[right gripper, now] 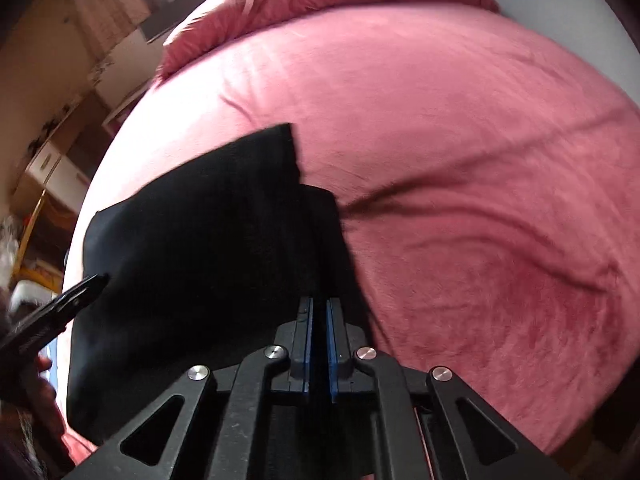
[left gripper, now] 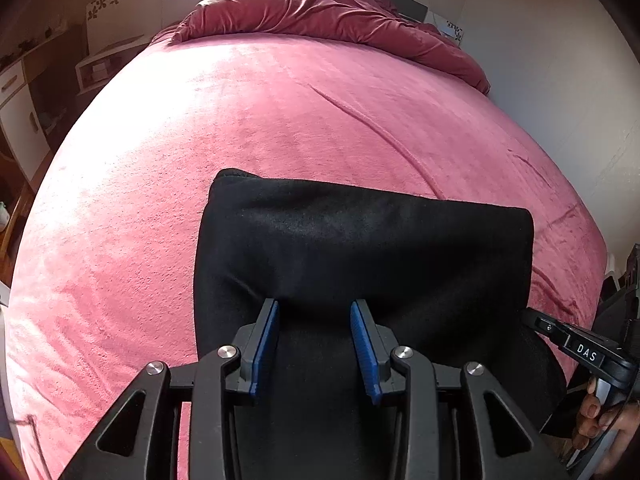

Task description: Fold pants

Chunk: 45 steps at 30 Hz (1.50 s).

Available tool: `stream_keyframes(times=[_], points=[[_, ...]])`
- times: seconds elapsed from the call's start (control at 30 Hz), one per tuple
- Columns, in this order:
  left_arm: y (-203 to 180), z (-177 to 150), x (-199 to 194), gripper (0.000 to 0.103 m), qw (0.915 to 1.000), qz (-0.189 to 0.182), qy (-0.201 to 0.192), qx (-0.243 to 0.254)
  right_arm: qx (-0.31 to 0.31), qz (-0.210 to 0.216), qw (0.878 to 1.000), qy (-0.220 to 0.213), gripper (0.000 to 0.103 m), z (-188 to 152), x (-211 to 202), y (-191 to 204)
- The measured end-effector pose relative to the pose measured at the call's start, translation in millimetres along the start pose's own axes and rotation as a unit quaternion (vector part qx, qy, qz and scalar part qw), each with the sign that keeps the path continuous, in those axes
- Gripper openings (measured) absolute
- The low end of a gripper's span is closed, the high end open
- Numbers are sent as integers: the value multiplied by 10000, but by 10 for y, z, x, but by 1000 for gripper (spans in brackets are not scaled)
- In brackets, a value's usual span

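Observation:
Black pants (left gripper: 360,248) lie folded in a rough rectangle on the pink bed cover (left gripper: 200,140). My left gripper (left gripper: 314,306) is open, its blue pads (left gripper: 362,340) spread over the near edge of the pants. My right gripper (right gripper: 319,304) is shut on the right near edge of the pants (right gripper: 208,240), with black cloth between its blue pads (right gripper: 331,344). The right gripper also shows in the left wrist view at the right edge (left gripper: 532,318). The left gripper shows in the right wrist view at the left (right gripper: 98,280).
A rumpled dark red duvet (left gripper: 320,12) lies at the head of the bed. White and wooden furniture (left gripper: 24,120) stands along the left side. A white wall (left gripper: 560,80) runs along the bed's right side. Creases (right gripper: 460,200) run across the cover.

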<state>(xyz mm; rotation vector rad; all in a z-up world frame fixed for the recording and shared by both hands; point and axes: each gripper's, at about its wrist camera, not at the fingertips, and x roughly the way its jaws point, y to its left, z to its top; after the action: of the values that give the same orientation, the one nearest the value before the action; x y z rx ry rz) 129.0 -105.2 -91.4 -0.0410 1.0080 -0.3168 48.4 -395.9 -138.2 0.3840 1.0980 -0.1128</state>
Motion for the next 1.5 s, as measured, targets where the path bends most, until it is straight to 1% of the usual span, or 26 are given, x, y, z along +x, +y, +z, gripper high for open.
stream_keyframes(times=[0.03,0.2,0.23,0.3,0.33,0.37,0.43,0.47,0.53,0.57,0.63,0.73,0.77,0.8,0.83,0.9,0.93,0.97,1.0,1.03,1.07,1.13,1.2,1.3,1.43,1.5], points=[[-6,-5,4,39,10000,22,-15,25,57,-86,9999,64,0,-19,30,-65],[8,-15,4,41,10000,30,-29,24,249,84,9996,104,0,-52,-61,-266],[9,-16,-1,42,10000,23,-27,17,273,178,9995,62,6,-56,-96,-278],[8,-12,-18,43,10000,21,-19,43,273,302,9992,-12,12,-67,-158,-286],[13,-12,-29,44,10000,30,-11,47,264,348,9990,-55,25,-61,-192,-272],[19,-8,-42,46,10000,27,-16,41,274,454,9985,-94,43,-53,-227,-258],[29,-3,-77,62,10000,-18,-33,42,315,668,9971,-164,58,-31,-276,-239],[55,-3,-115,64,9999,-91,-50,-3,332,782,9963,-164,65,-31,-282,-240],[139,-22,-215,72,9996,-216,-141,-103,289,1048,9940,-104,72,28,-249,-198],[225,-40,-268,73,9992,-276,-177,-212,261,1205,9924,-4,75,65,-204,-178],[437,-90,-330,82,9971,-506,-166,-535,174,1403,9896,256,77,121,-93,-144],[741,-211,-250,84,9918,-832,120,-962,-28,1409,9881,615,77,168,129,-97],[817,-264,-186,84,9873,-1096,294,-1116,-72,1481,9864,703,79,160,164,-66],[853,-308,-127,83,9833,-1275,433,-1226,-74,1511,9856,759,79,162,209,-61],[864,-344,-70,82,9803,-1390,558,-1286,-22,1572,9841,821,78,173,256,-65],[852,-391,21,80,9743,-1666,718,-1333,-33,1706,9817,847,71,173,260,-44],[836,-414,73,71,9700,-1843,784,-1378,-59,1711,9816,843,66,173,258,-33],[823,-427,116,62,9656,-1999,863,-1421,-82,1749,9811,829,58,169,243,-19],[804,-454,101,56,9639,-2055,889,-1442,-92,1784,9807,801,54,163,215,1],[786,-445,76,48,9640,-2124,818,-1373,-114,1817,9803,765,47,152,164,3],[759,-424,39,44,9638,-2214,757,-1276,-164,1829,9803,723,42,142,115,47],[753,-391,-63,36,9637,-2320,618,-1169,-274,1838,9805,638,38,151,34,112],[765,-337,-217,36,9641,-2384,427,-1093,-385,1933,9791,509,37,204,-75,234],[881,-201,-482,36,9673,-2321,71,-1019,-653,2109,9748,334,37,365,-159,508],[1158,15,-704,36,9735,-2017,-310,-1030,-900,2407,9662,220,37,663,-34,971],[1336,138,-738,36,9776,-1758,-410,-1082,-998,2489,9630,262,37,811,93,1238]])
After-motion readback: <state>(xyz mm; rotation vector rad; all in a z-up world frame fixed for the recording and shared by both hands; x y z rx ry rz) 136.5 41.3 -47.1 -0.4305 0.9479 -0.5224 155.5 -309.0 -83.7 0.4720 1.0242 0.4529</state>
